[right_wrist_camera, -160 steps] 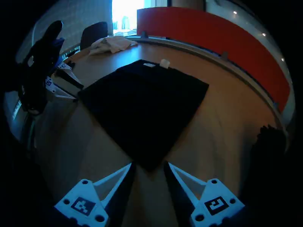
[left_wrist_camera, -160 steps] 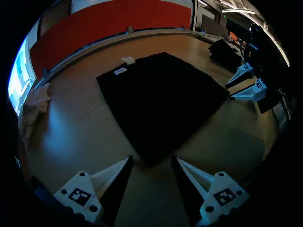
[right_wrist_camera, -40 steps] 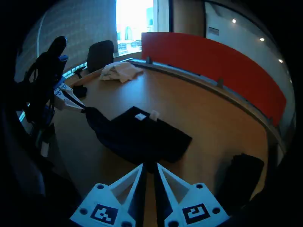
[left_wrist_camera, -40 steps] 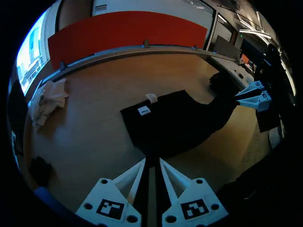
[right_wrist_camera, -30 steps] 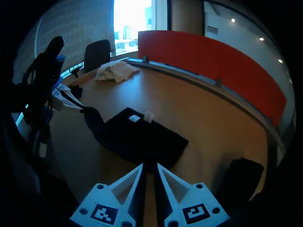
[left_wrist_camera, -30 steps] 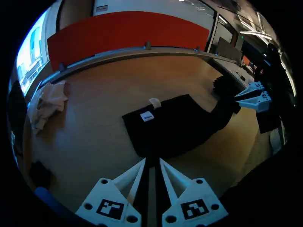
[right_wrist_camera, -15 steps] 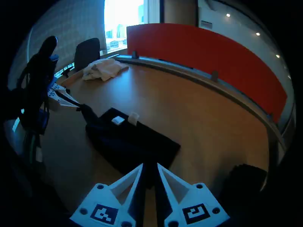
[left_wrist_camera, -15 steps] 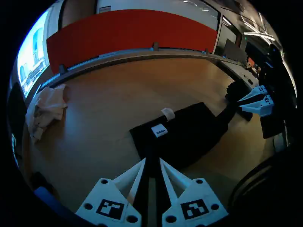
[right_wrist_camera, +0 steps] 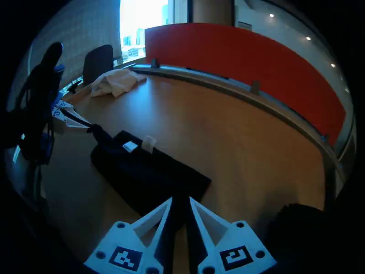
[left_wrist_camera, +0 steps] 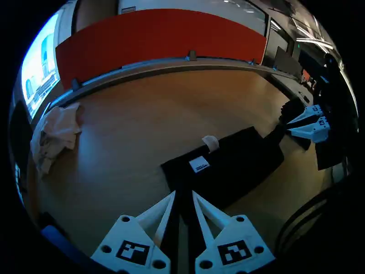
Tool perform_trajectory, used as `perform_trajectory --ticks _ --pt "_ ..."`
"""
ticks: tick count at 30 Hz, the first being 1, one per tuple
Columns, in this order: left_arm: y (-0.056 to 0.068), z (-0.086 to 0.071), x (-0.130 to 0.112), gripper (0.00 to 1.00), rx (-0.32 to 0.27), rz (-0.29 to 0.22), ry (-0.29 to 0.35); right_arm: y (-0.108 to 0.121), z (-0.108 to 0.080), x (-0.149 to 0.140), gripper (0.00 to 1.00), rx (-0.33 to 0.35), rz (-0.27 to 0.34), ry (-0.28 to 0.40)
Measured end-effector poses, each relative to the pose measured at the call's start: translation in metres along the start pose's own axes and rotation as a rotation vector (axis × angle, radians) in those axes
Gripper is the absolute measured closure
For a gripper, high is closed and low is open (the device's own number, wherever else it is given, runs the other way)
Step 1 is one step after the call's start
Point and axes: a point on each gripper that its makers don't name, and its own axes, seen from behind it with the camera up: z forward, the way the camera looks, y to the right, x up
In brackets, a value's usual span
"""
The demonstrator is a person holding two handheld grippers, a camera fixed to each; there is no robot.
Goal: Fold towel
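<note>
Left gripper view: the left hand-held gripper [left_wrist_camera: 183, 196] is pinched closed on one near corner of the black towel [left_wrist_camera: 237, 157]. That edge is lifted, and the far part lies flat on the wooden worktop [left_wrist_camera: 137, 114] (white label [left_wrist_camera: 199, 164] facing up).

Right gripper view: the right hand-held gripper [right_wrist_camera: 181, 201] is clamped on the other near corner. A fold looks to be mid-carry. Next, both corners should travel forward together and be laid squarely along the far edge before either grip opens.

The towel [left_wrist_camera: 237, 157] lies on the table [left_wrist_camera: 137, 114]; crumpled cloth [left_wrist_camera: 57, 132] far left (left gripper view), partition [left_wrist_camera: 159, 34] behind the table.
</note>
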Motion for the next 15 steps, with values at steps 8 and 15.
perform_trajectory --ticks 8,15 --pt "-0.005 0.019 -0.008 0.9 0.004 -0.005 -0.026 0.002 0.016 -0.008 0.88 0.0 0.015 -0.026" --pt "-0.007 0.041 -0.011 0.9 0.002 -0.01 -0.033 0.011 0.035 -0.017 0.88 -0.016 0.043 -0.051"
